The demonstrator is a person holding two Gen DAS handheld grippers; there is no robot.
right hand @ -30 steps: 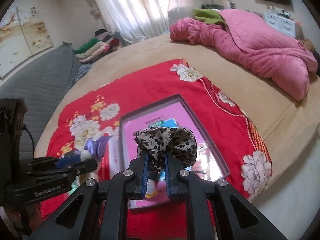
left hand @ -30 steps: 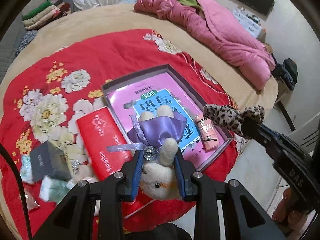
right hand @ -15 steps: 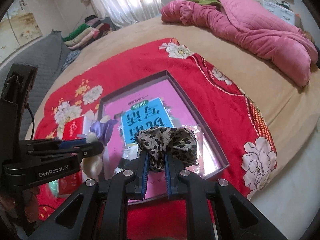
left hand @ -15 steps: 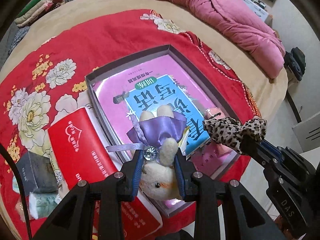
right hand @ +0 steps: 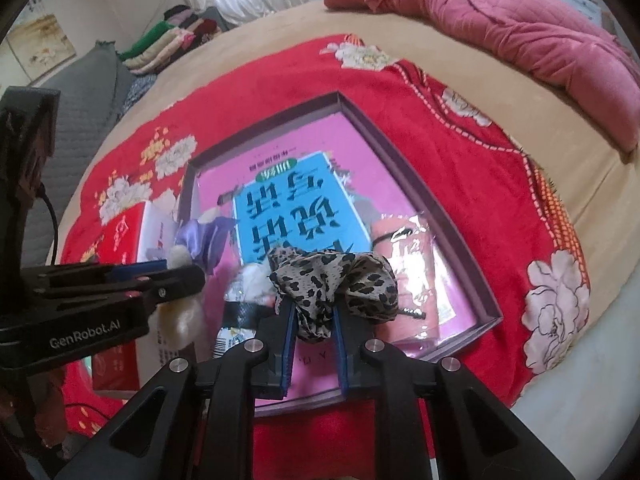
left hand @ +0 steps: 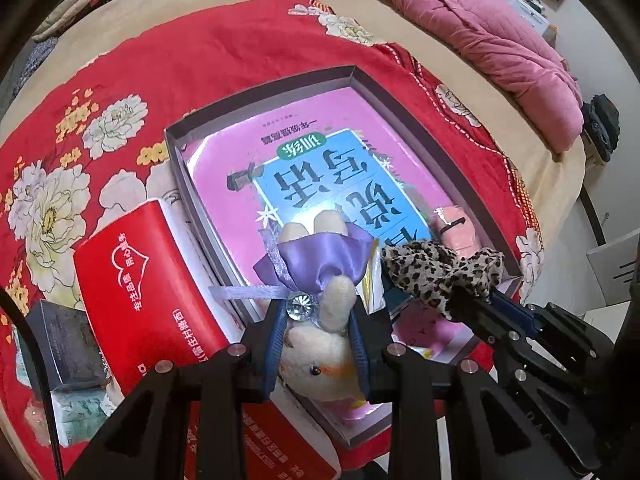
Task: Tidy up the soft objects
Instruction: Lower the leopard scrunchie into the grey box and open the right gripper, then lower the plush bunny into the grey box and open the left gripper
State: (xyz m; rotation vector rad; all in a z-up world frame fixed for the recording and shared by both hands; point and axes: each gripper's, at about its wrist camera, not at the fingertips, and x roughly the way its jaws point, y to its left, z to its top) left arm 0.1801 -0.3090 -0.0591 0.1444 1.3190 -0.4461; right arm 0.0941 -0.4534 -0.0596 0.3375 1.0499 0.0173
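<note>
At the bottom centre of my left wrist view, my left gripper (left hand: 318,332) is clenched on a small cream plush toy (left hand: 320,354) with a purple satin bow (left hand: 320,258); the blue pads press its sides, and it hangs over the near edge of the shallow grey box (left hand: 260,92).

In my right wrist view, bottom centre, my right gripper (right hand: 314,322) has the leopard-print scrunchie (right hand: 334,280) between its blue pads. The jaws are opening, and the fabric still sits in the gap, bunched above the tips. In the left view the same scrunchie shows at centre right, just beside the toy.

Beyond both tools the box lies in mid-frame on a red floral blanket (left hand: 200,52). Inside it a pink book with a blue panel (left hand: 320,172) covers most of the floor, and a pink wrapped item (right hand: 404,240) lies along the right side. Left of the box, touching its wall, stands a red tissue pack (left hand: 136,280); a dark small box (left hand: 64,340) sits further left.

Farther up, the tan bedcover (right hand: 280,36) spreads out, with a crumpled pink quilt (right hand: 500,20) at upper right and folded clothes (right hand: 168,40) at upper left.
</note>
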